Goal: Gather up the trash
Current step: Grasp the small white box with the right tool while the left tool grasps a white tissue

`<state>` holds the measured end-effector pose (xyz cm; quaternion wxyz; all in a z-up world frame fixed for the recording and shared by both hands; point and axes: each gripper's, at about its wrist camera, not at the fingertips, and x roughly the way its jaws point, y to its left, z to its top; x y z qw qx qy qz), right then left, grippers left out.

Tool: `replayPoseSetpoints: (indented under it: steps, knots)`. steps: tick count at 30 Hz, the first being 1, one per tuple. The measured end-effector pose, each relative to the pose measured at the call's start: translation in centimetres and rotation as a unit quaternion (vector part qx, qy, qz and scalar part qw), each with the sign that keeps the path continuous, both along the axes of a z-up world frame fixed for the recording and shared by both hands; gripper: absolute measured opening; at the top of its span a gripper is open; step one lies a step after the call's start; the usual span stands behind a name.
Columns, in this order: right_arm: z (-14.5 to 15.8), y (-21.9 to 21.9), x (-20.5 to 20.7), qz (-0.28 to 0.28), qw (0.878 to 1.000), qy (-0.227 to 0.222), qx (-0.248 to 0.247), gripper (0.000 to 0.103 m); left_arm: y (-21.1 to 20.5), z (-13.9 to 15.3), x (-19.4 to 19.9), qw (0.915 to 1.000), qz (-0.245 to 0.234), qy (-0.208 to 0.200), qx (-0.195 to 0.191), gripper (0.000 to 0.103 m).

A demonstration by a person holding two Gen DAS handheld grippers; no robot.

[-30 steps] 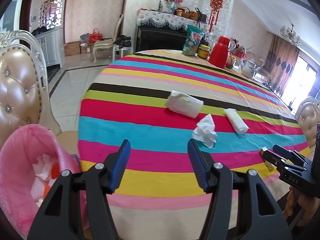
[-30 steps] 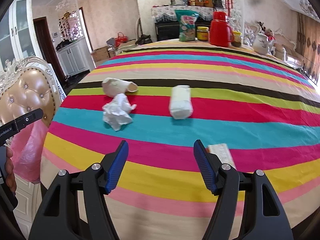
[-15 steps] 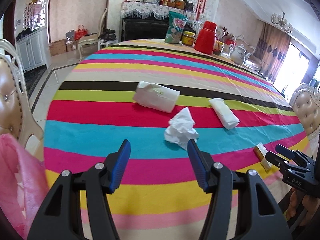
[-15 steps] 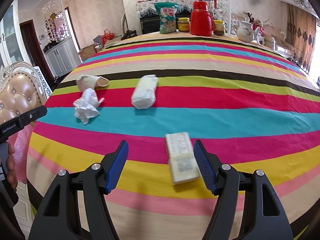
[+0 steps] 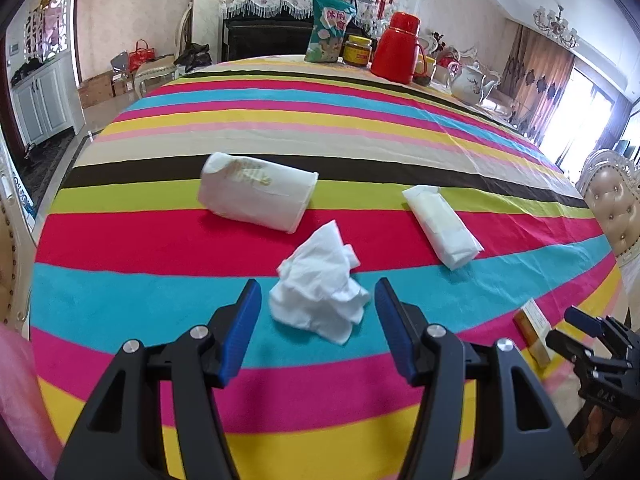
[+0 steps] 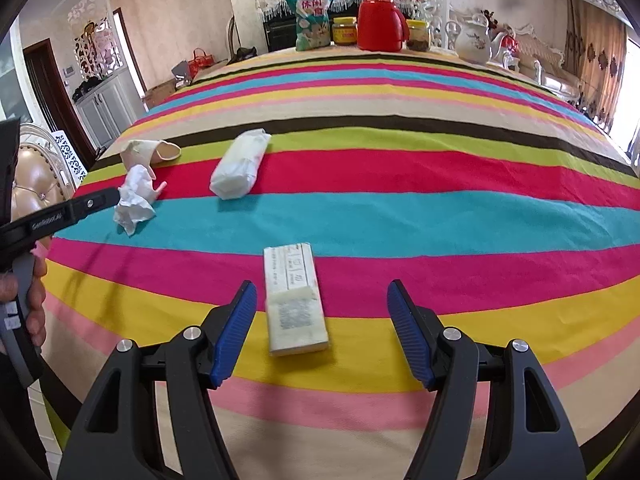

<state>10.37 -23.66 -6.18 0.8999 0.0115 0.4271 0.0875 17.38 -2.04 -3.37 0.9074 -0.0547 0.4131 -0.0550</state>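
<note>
A crumpled white tissue [image 5: 320, 300] lies on the striped tablecloth, just ahead of and between the open fingers of my left gripper [image 5: 318, 320]. It also shows in the right wrist view [image 6: 134, 196]. Behind it lie a tipped paper cup [image 5: 256, 196] and a white tissue pack [image 5: 442, 226]. My right gripper [image 6: 322, 322] is open, with a small flat cardboard box [image 6: 296, 300] between its fingers on the cloth. That box also shows in the left wrist view [image 5: 534, 330], next to the right gripper.
At the far table edge stand a snack bag [image 5: 328, 28], a jar [image 5: 358, 50], a red thermos [image 5: 396, 48] and a white teapot [image 5: 470, 80]. A pink trash bag [image 5: 16, 392] hangs at the left. Padded chairs stand at both sides.
Both grippers moved forward over the table. The crumpled tissue now sits between the left fingers and the box between the right fingers. The pink bag slid nearly out of view.
</note>
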Motion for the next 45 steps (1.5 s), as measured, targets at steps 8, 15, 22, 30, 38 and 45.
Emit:
replayPoseSetpoints:
  steps: [8,15,22,30,38,45]
  knots:
    - [-0.5,0.1,0.3,0.017,1.000,0.010,-0.001,0.064,-1.1,-1.3,2.3,0.9997,0.001,0.019,0.014,0.050]
    - [-0.6,0.4,0.3,0.027,1.000,0.014,-0.002,0.061,-1.5,-1.7,2.3,0.9990,-0.005,0.027,0.035,0.021]
    - [-0.9,0.4,0.3,0.026,1.000,0.018,-0.002,0.055,-1.8,-0.7,0.1,0.9996,-0.015,0.015,0.016,0.016]
    - [-1.4,0.7,0.2,0.029,0.999,0.024,-0.005,0.047,-2.2,0.4,-2.4,0.9998,-0.021,0.001,0.002,0.016]
    - [-1.3,0.7,0.3,0.029,0.999,0.020,-0.004,0.032,-2.5,1.1,-3.6,0.9996,-0.026,-0.010,-0.004,0.016]
    - [-0.1,1.2,-0.4,0.030,1.000,0.003,-0.001,0.032,-1.8,1.8,-4.9,0.9996,-0.021,-0.020,-0.009,0.016]
